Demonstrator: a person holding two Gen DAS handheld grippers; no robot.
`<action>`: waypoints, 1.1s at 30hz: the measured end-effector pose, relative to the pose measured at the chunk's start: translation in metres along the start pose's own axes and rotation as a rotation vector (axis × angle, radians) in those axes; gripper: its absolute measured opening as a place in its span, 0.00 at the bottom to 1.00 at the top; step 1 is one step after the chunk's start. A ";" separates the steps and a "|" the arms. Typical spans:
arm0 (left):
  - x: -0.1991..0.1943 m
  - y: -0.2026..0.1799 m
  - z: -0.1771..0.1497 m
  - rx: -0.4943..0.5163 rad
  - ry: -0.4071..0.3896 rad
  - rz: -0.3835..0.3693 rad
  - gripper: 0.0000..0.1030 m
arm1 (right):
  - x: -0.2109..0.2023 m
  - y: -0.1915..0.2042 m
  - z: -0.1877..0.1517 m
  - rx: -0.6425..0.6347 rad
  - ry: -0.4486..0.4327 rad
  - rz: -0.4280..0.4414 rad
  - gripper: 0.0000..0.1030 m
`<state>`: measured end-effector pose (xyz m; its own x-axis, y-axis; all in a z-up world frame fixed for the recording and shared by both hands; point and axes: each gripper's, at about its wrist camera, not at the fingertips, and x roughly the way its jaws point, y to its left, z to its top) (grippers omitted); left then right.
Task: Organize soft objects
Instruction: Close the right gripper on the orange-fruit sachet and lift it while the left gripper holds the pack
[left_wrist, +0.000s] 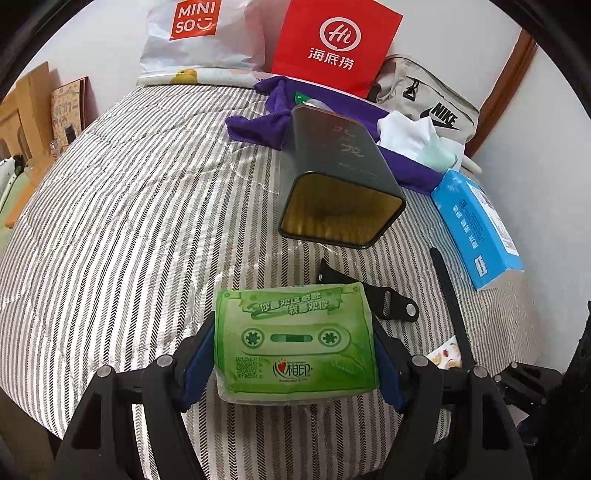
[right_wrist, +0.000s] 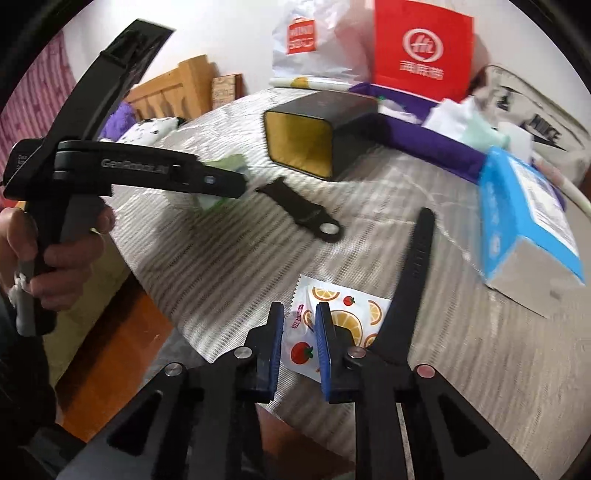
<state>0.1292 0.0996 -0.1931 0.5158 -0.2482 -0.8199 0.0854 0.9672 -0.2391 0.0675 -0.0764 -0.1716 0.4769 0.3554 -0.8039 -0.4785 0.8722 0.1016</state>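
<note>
Green plastic is bulging slightly where the left gripper is pinching the tissue pack from both sides — its blue fingers are pressing on the pack's short edges, and the pack looks to be hanging just above the striped bed, though I cannot tell whether it is touching the cover. At about one o'clock from the pack, the dark tin is lying on its side with its gold-lined mouth facing the camera; nothing is showing inside it.

In the right wrist view, the right gripper is hovering with its fingers narrowly parted over the fruit-print sachet, not yet gripping it; the sachet is lying flat on the bed. The blue tissue box is sitting at two o'clock from it, and two black straps are lying between the sachet and the tin. Beyond the tin, at twelve o'clock, the purple cloth is spreading loose with some white and pale green soft things heaped on it.

Judging by this, the sorting is barely beginning — one pack is in hand, probably heading for the tin, while the sachet, the cloth and the heap are still waiting. Whether the tin is really the destination is only my guess.
</note>
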 end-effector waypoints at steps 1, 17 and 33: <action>0.000 0.000 0.000 0.000 0.001 0.001 0.70 | -0.003 -0.003 -0.002 0.007 0.004 -0.005 0.18; 0.006 -0.006 0.002 0.019 0.030 0.004 0.70 | -0.011 -0.032 -0.023 0.059 -0.022 -0.086 0.65; 0.007 -0.008 0.001 0.036 0.034 0.022 0.70 | -0.021 -0.071 -0.025 0.210 -0.019 -0.020 0.07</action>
<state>0.1334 0.0905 -0.1967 0.4884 -0.2277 -0.8424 0.1050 0.9737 -0.2022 0.0730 -0.1545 -0.1768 0.4993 0.3417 -0.7962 -0.3058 0.9293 0.2070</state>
